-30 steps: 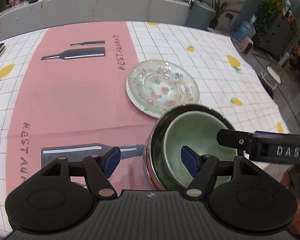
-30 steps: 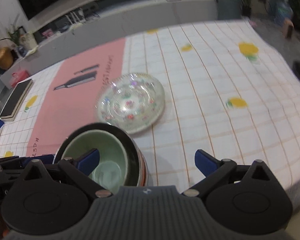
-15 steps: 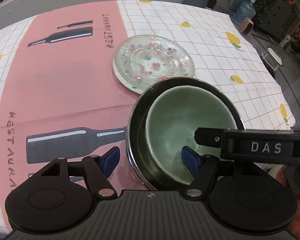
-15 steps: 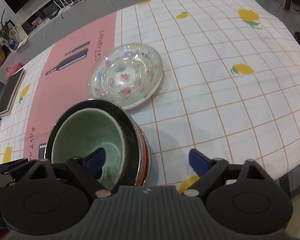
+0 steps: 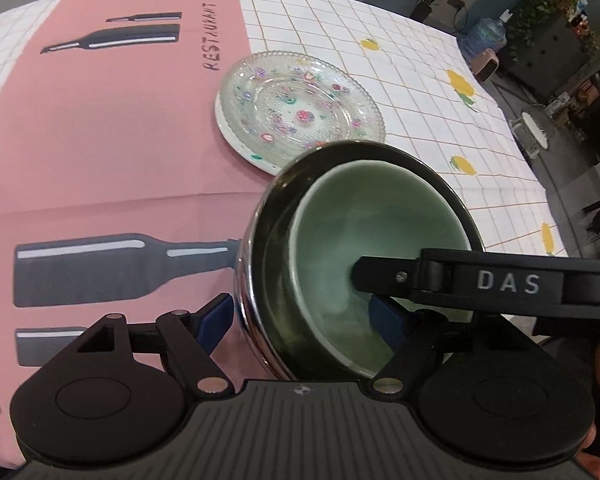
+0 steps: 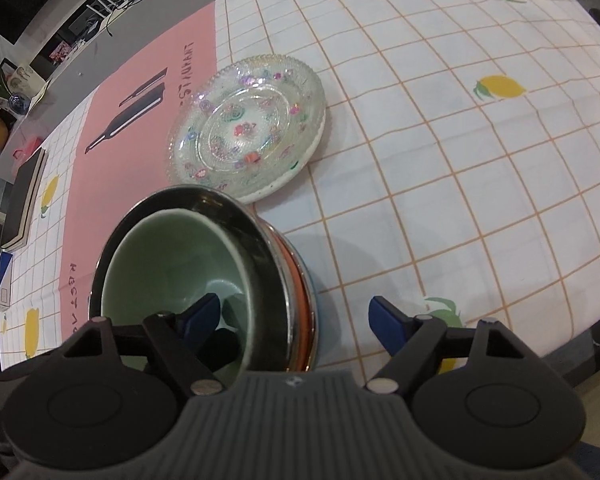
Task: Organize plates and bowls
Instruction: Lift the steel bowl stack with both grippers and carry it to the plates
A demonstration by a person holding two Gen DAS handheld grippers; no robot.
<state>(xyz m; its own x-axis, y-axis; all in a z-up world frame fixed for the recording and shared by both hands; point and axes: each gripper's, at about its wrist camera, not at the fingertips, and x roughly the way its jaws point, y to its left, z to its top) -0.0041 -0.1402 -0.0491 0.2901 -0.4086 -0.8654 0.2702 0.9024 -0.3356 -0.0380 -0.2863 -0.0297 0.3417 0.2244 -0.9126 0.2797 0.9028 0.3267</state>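
Near table edge, both grippers drop lower over bowl stack (image 5: 364, 248): left gripper (image 5: 304, 316) jaws just widening, right gripper (image 6: 296, 316) narrowing, each astride the rim, no squeeze yet. Plates (image 6: 248, 136) sit just beyond.

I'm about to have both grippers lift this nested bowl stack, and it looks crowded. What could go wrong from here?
1. Both hand-held grippers straddle opposite walls of the stack, the left hand-held gripper and the right hand-held gripper, each with one finger inside the green bowl; those fingers could collide.
2. The right one's jaws have just been closing and the left one's opening, so the grip may be uneven and tilt the steel bowl.
3. The glass plate lies close behind; a swing could knock it.
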